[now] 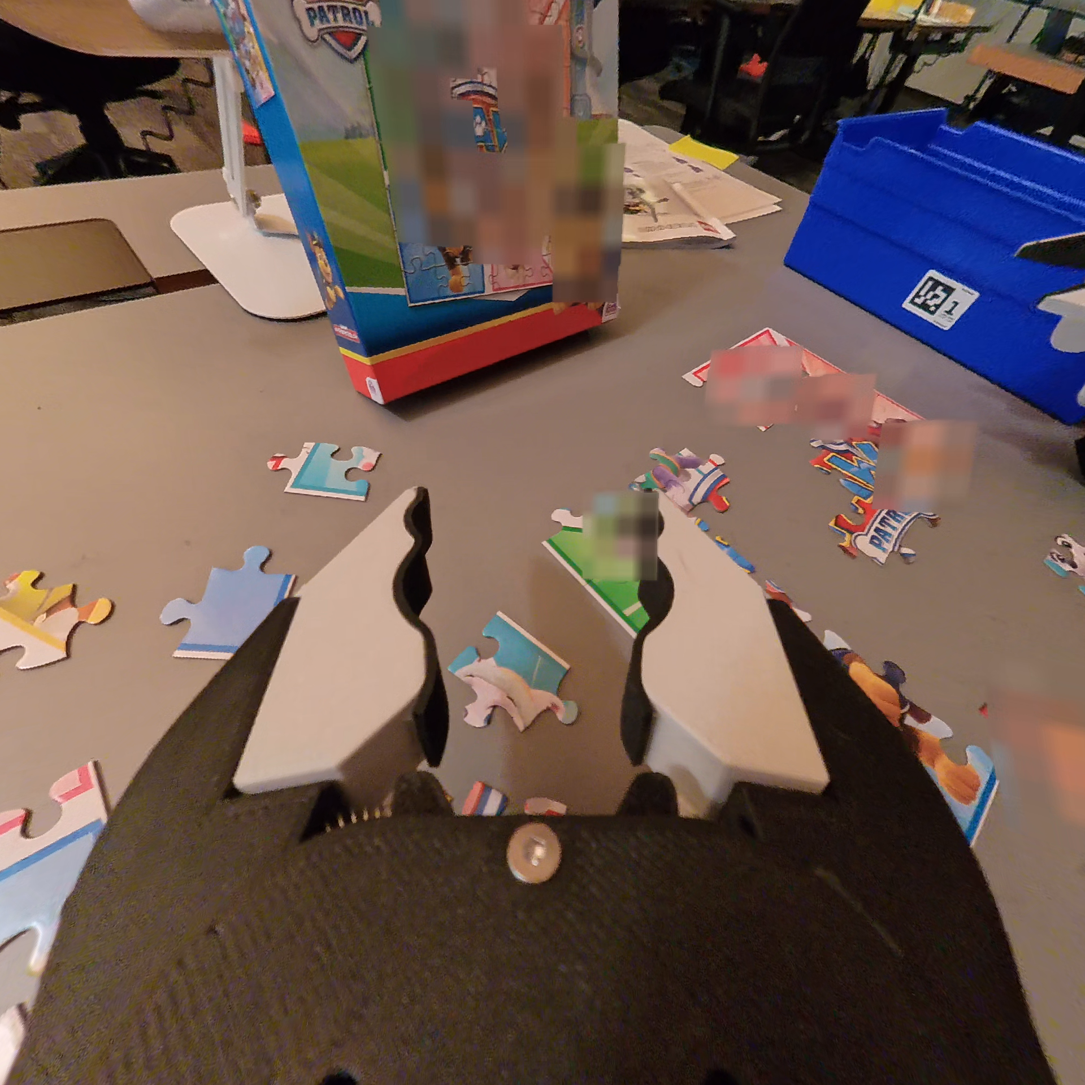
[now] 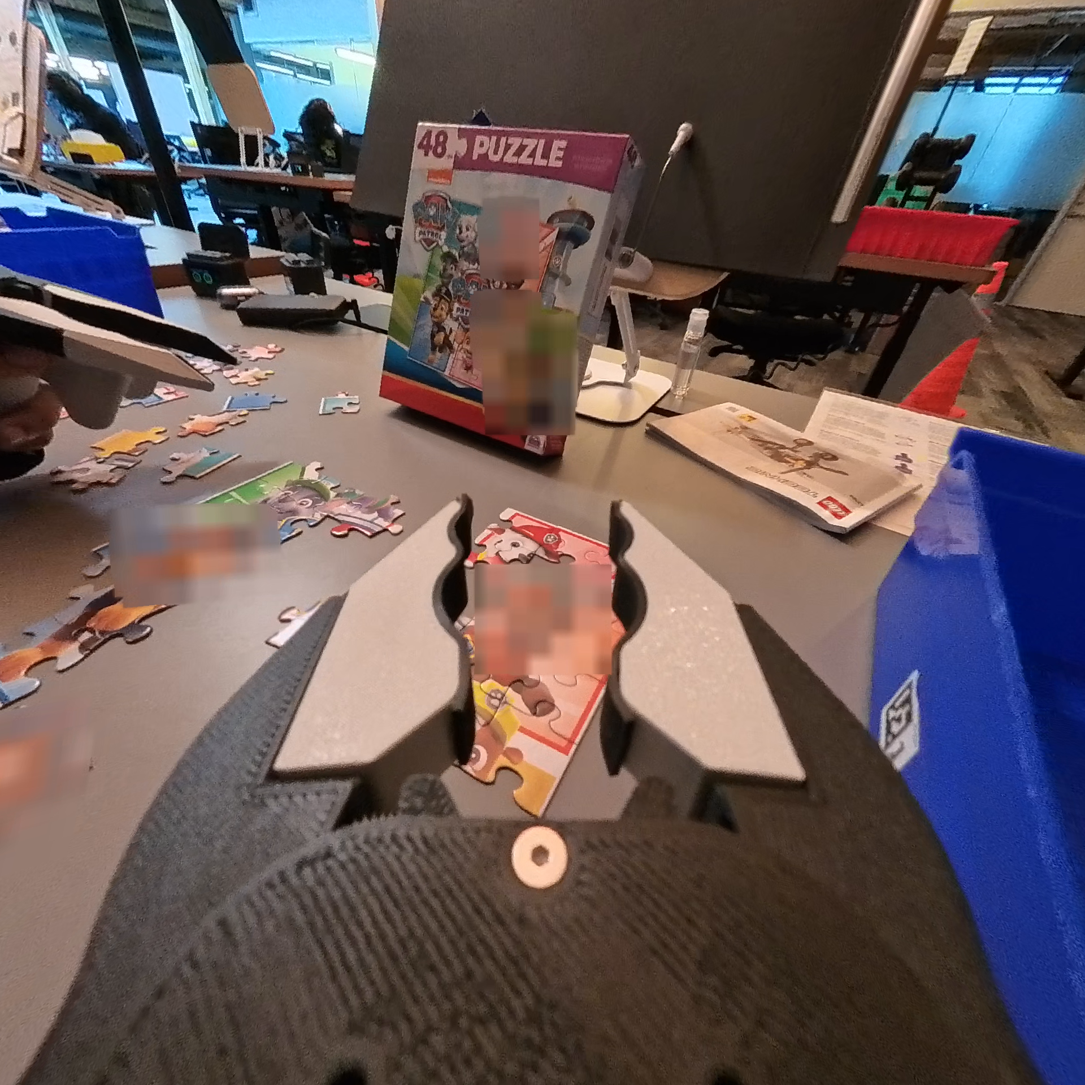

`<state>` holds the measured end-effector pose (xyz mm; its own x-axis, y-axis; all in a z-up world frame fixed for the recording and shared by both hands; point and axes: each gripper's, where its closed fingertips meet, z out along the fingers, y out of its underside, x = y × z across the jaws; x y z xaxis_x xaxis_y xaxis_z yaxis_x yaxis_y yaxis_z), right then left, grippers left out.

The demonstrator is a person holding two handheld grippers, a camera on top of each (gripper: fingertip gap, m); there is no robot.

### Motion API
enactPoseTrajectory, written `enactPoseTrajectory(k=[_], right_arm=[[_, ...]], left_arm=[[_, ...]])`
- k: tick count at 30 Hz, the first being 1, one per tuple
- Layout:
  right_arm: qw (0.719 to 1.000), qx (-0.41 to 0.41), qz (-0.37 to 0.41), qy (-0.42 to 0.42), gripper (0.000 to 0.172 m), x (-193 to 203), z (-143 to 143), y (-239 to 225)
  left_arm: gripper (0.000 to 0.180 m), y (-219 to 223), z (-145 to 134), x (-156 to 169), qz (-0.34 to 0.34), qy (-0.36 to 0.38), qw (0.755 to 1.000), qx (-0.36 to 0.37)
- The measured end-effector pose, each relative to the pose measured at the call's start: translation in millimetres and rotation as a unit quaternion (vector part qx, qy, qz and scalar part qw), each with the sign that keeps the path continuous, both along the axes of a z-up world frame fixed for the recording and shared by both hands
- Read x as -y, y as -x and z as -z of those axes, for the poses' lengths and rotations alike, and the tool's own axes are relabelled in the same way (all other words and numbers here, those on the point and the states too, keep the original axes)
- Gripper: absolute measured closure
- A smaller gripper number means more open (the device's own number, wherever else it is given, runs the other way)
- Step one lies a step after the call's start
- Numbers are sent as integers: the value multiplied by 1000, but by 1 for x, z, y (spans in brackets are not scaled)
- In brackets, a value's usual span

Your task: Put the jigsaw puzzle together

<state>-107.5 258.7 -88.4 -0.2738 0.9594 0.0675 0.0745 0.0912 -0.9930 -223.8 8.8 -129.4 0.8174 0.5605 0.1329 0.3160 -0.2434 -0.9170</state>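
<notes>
under our right claw (image 2: 539, 516) lies a joined block of red-bordered puzzle pieces (image 2: 531, 728), flat on the grey worktop (image 2: 675, 528). the claw's two grey fingers (image 2: 405, 634) stand apart over it, and nothing is pinched between them. we judge the block light and thin, stiff card within each piece but weak at the seams, so it would likely bend or part if lifted by one corner. the edge looks like the only place to take hold, as it lies flush with the worktop.

our left claw (image 1: 543, 505) is spread wide and bare. between its fingers, on the worktop, lies a loose teal and white piece (image 1: 516, 675). a green block of pieces (image 1: 593, 578) lies just beside the right finger (image 1: 722, 657). more loose pieces lie scattered to the left, among them a pale blue one (image 1: 226, 610) and a teal one (image 1: 326, 469) farther off. single pieces should be featherlight and slick on this smooth surface, apt to slide rather than rise.

as for containers, the puzzle box (image 2: 505, 287) stands upright at the far middle; we cannot tell whether anything is in it. a blue bin (image 2: 992, 734) sits at the near right, with its inside mostly hidden from us. a booklet (image 2: 781, 464) lies between box and bin.
</notes>
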Motion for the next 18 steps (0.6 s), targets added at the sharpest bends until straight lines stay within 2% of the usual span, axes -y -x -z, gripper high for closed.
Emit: enactPoseTrajectory(k=[7, 18], right_arm=[[999, -13, -10, 35, 127, -3, -7, -2], [999, -6, -15, 31, 127, 0, -4, 0]], left_arm=[[122, -8, -4, -4, 22, -3, 1000, -16], [141, -13, -10, -3, 30, -18, 999, -18]])
